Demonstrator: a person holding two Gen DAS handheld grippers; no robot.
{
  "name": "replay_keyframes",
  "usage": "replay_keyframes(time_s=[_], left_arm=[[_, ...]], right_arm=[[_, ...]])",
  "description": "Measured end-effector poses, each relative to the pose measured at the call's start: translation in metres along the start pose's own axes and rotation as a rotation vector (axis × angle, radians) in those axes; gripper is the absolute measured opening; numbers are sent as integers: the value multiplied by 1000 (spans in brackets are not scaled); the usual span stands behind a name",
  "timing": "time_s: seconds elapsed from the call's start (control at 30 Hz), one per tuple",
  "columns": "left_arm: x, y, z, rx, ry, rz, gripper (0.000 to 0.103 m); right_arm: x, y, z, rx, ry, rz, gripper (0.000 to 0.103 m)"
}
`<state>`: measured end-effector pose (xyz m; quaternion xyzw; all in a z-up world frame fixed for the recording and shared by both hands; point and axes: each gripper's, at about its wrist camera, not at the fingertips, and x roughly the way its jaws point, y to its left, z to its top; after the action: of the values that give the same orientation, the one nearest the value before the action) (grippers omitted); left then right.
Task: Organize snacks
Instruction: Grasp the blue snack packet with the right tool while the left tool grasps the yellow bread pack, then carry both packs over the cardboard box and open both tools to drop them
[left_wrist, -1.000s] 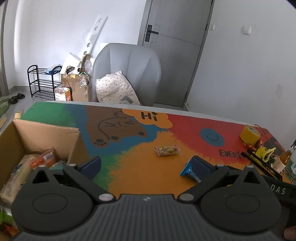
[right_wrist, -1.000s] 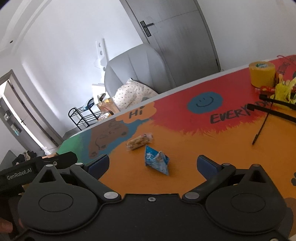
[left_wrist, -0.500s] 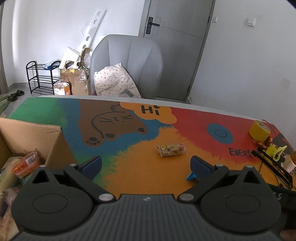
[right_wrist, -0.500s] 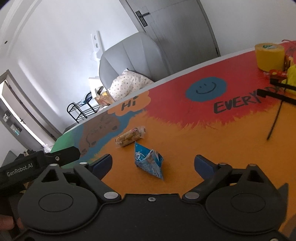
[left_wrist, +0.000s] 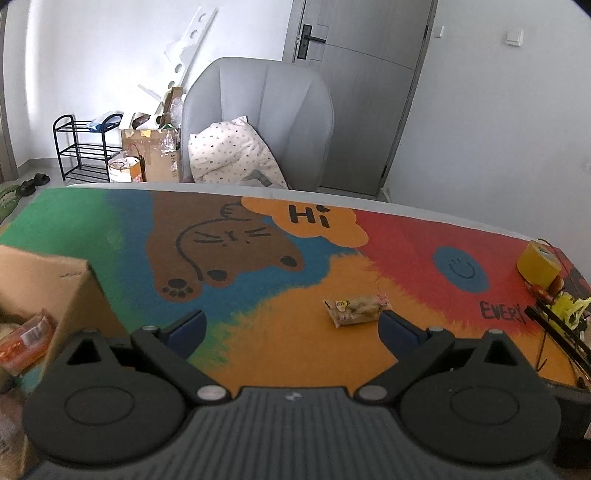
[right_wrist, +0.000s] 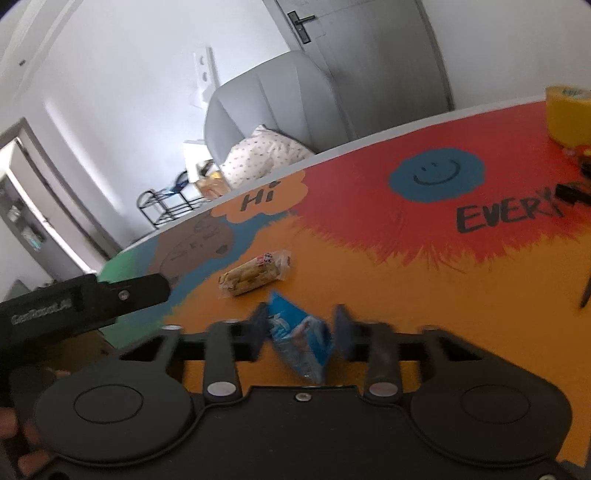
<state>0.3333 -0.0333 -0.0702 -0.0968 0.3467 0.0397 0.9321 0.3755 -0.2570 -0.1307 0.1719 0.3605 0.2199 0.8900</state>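
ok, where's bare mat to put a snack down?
Free: the stretch from the cardboard box across the cat drawing to the biscuit pack, and the red area around the smiley. Crowded: the corner by the yellow tape roll and black cables.

box (left_wrist: 55, 280): table's (left_wrist: 295, 354) left end | cracker pack (right_wrist: 255, 275): mid-table, just behind chip bag (right_wrist: 301, 334) | tape roll (left_wrist: 539, 260): far right

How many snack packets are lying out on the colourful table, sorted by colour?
Blue snack packet, between the right gripper fingers: 1
Clear packet of pale biscuits: 1
Total on the table: 2
The cardboard box holds more snacks, too hidden to count.
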Motion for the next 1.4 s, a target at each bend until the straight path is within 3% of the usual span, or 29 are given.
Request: replay_keyframes(time_s=[0.17, 0.5, 0.77, 0.93, 1.1, 1.4], left_arm=[[14, -8, -1, 16, 6, -9, 100], [44, -36, -1, 65, 21, -35, 100], [66, -49, -2, 74, 22, 1, 98], [74, -50, -6, 53, 16, 33, 87], [68, -52, -9, 73, 2, 15, 55], [41, -45, -13, 47, 4, -31, 49]], right_arm=[[-13, -4, 4, -31, -40, -32, 29], [-25, -29, 8, 31, -92, -102, 29], [-25, -39, 10, 48, -105, -143, 29], [-25, -38, 11, 46, -108, -144, 29], [-25, -37, 11, 42, -107, -139, 29], [-33, -27, 10, 22, -139, -148, 29]])
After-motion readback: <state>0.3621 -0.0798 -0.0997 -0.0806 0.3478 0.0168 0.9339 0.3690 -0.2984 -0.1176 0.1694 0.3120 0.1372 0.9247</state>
